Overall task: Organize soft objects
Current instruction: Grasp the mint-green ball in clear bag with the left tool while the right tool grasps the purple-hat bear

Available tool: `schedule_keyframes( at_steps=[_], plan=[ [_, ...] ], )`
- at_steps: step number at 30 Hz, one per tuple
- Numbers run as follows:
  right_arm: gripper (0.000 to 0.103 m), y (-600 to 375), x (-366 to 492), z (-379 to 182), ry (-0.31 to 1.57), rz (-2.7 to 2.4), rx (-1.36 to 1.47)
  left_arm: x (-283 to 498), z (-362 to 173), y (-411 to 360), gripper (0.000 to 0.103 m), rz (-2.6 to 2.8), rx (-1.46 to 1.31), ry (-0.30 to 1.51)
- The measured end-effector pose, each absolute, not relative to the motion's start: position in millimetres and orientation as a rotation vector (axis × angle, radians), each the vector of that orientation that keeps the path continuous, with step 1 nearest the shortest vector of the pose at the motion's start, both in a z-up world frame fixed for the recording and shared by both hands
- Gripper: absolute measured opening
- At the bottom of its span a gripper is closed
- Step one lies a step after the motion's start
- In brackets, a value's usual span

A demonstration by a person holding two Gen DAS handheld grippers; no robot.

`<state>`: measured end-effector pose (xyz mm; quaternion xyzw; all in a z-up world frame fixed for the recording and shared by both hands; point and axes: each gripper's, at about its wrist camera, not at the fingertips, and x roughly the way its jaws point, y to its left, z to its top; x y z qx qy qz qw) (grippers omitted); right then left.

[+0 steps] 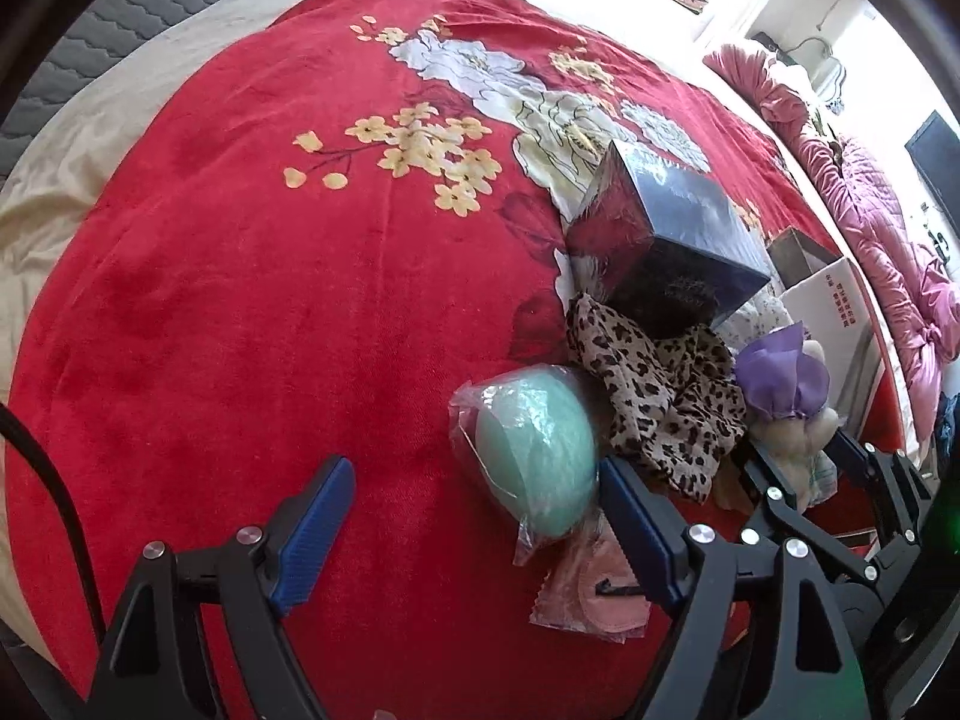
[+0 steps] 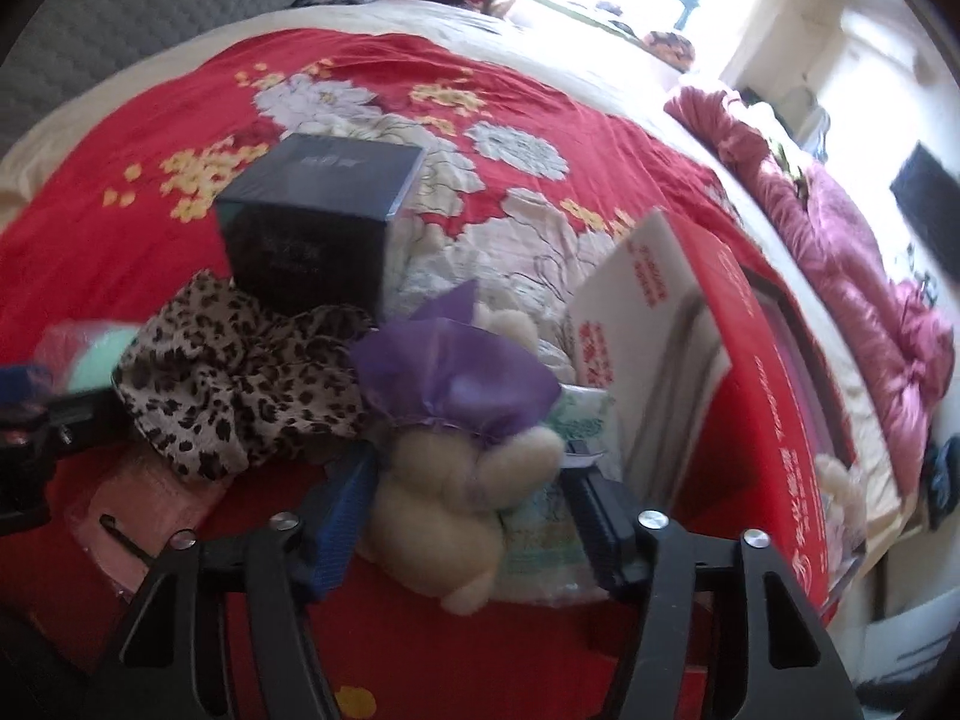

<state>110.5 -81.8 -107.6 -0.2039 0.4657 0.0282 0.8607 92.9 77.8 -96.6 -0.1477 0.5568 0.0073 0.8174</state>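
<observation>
I'm over the bed now, both tools angled down at the red floral blanket (image 1: 240, 312). My left gripper (image 1: 474, 534) stands spread wide, blue pads apart, nothing between them but bare red cloth. Its right-hand finger sits just beside the mint-green sponge in its clear bag (image 1: 534, 450), close enough that I can't tell whether it touches.

Behind the sponge lies the crumpled leopard-print scarf (image 1: 660, 396), and behind that a dark glossy box (image 1: 666, 228) rests on the blanket. A pink item in a clear packet (image 1: 588, 594) lies flat below the sponge, partly under that same finger.

On the right wrist view, my right gripper (image 2: 462, 516) has the cream plush toy (image 2: 444, 510) sitting between its jaws. The blue pad on the left looks to be against the toy's side; the black finger on the right stands just beside the toy's arm, and the blur stops me saying whether it presses. So: straddling the toy, not a sure pinch. The toy wears a purple fabric wrap (image 2: 456, 372) over its upper part and lies partly on a pale printed packet (image 2: 540, 534).

Just to the right stands a red carton with a white flap (image 2: 738, 324), open side toward the toy. The scarf is just left of the toy, the dark box behind both.
</observation>
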Motion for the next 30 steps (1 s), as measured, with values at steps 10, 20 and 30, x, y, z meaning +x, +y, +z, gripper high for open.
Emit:
schedule_keyframes(
  at_steps=[10,20,30],
  plan=[
    [0.042,-98.7,114.5,-100.3,0.944,0.109,-0.289,101.6,-104.0,68.4,0.088,0.051,-0.277,1.195],
    [0.041,-136.7,99.4,-70.0,0.880,0.190,-0.021,102.3,-108.3,71.3,0.086,0.042,-0.309,1.176],
    [0.041,-133.8,88.7,-65.3,0.869,0.204,-0.026,92.9,-99.7,76.2,0.036,0.011,-0.320,1.148]
  ],
)
